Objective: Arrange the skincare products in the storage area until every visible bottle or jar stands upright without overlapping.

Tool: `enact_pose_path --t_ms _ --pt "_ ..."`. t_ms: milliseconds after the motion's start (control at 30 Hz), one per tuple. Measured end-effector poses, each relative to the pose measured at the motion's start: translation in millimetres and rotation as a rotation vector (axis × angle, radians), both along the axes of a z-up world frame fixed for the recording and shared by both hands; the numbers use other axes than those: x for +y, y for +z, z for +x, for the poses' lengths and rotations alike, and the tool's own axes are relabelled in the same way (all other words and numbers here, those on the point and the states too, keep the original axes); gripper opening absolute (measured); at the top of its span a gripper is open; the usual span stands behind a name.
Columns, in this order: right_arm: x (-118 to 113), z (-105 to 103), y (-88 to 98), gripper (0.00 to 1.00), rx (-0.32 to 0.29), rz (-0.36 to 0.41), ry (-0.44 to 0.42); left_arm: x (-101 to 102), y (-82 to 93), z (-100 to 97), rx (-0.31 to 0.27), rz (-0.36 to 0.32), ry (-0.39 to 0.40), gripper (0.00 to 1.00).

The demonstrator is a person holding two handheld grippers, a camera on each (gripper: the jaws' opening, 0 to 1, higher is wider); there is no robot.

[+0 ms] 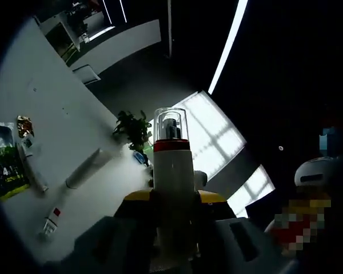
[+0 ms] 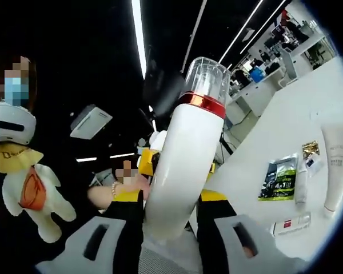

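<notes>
Both the left tool (image 1: pixel 174 214) and the right tool (image 2: pixel 170 220) are clamped on the white plastic pump bottle with red collar and clear cap (image 2: pixel 186 154), probably stiff, smooth and slippery, best held low on its body.

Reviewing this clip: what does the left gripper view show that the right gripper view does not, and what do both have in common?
Left gripper view alone: a potted green plant at the table's far edge and a small blue item near it.

Right gripper view alone: a hanging white plush figure with an orange belly, and a person's hand behind the bottle.

Both: a white pump bottle with red collar and clear cap clamped between the jaws, the white table, a lying white tube, a green-and-black sachet, and ceiling light strips.
</notes>
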State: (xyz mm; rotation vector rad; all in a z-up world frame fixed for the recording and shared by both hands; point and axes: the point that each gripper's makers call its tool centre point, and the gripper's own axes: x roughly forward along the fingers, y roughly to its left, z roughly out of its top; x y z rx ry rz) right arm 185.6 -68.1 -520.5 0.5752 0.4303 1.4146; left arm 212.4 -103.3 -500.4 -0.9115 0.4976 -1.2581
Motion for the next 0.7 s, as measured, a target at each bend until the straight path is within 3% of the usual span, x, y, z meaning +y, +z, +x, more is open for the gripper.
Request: enact_pose_path --t_ms 67,167,400,600,700 --pt "0 -1 2.8 0.33 0.029 0.017 -0.004 -1 3.2 -2.2 -0.018 -0.002 -0.007 0.23" --pt "-2 -3 5.2 0.32 0.022 0.021 -0.012 -2 7.2 -6.7 -0.061 0.009 -0.023 0.23" --pt "-4 -8 11.1 0.30 -0.029 0.016 -0.013 -9 17.1 -15.2 -0.171 0.093 -0.076 0.23" --pt "-9 -6 16.6 0.29 -0.096 -0.012 -0.028 -15 24.1 -15.4 -0.224 0.144 -0.092 0.23" --pt "-12 -4 13.8 0.28 -0.153 -0.055 -0.038 -16 34.9 -11.5 -0.219 0.109 -0.075 0.25"
